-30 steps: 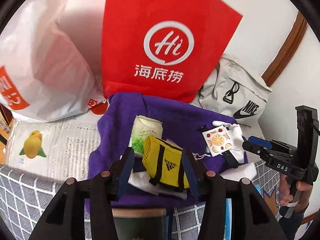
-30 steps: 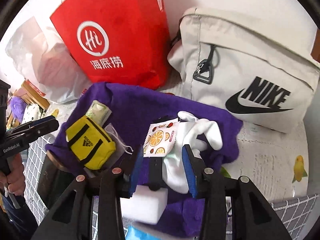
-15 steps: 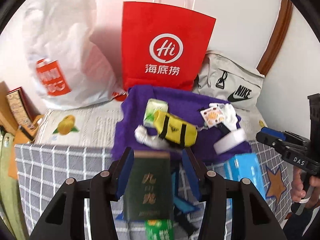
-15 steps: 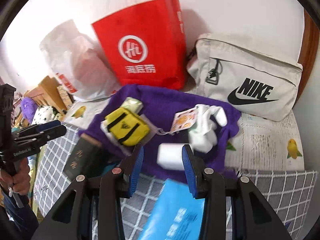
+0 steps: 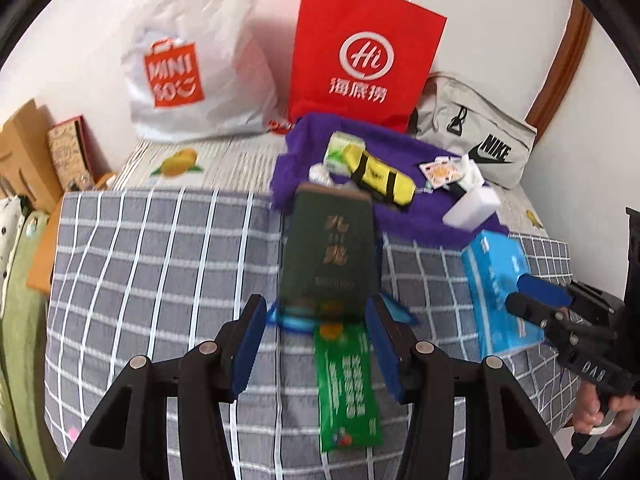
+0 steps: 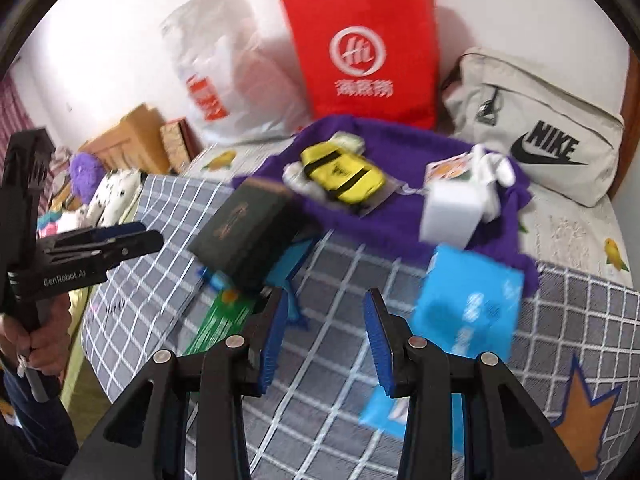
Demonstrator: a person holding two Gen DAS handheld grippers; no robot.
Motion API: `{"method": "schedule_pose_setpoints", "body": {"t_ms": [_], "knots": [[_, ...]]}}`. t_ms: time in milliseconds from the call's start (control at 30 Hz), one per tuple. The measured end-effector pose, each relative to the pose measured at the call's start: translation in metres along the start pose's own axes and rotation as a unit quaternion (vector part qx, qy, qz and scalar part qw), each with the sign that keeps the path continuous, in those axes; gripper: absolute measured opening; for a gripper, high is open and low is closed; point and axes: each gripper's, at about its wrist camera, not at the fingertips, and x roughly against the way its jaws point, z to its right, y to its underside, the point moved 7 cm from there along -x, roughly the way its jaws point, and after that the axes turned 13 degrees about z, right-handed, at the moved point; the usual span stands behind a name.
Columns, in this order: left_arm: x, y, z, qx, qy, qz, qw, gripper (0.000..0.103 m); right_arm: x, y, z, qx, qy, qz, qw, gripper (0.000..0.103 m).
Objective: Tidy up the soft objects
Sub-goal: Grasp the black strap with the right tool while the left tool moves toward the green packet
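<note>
- Soft objects sit on the purple cloth [image 5: 360, 204], now far ahead of both jaws; a second ago the left gripper [image 5: 316, 344] straddled the yellow pouch [image 5: 380, 180] and the right gripper [image 6: 324, 336] the white sock [image 6: 494, 168]. Both pulled back, jaws apart, empty, so no pick is under way.
- Between the left jaws: a green packet [image 5: 346, 384], writing blurred.
- Beyond: red bag [image 5: 360, 64] reads "Hi", grey bag [image 5: 476, 140] "NIKE".

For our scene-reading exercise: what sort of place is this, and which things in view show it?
Probably a bedroom at home: a checked bedspread covers a bed against the wall, with shopping bags like the red paper bag and a Nike bag piled behind.
</note>
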Motion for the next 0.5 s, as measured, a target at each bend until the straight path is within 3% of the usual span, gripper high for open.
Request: {"method": "schedule_pose_setpoints", "body": {"t_ms": [167,500], "knots": [[0.003,0.027,-0.012,0.008,-0.012,-0.013,0.9998,0.049,-0.008,0.025,-0.028,0.024,-0.018,-0.014,0.999,0.04],[0.002,0.062,-0.031,0.026,-0.006,-0.033,0.9991,0.049,-0.05,0.062,-0.051,0.049,-0.014,-0.045,0.998,0.037]]}}
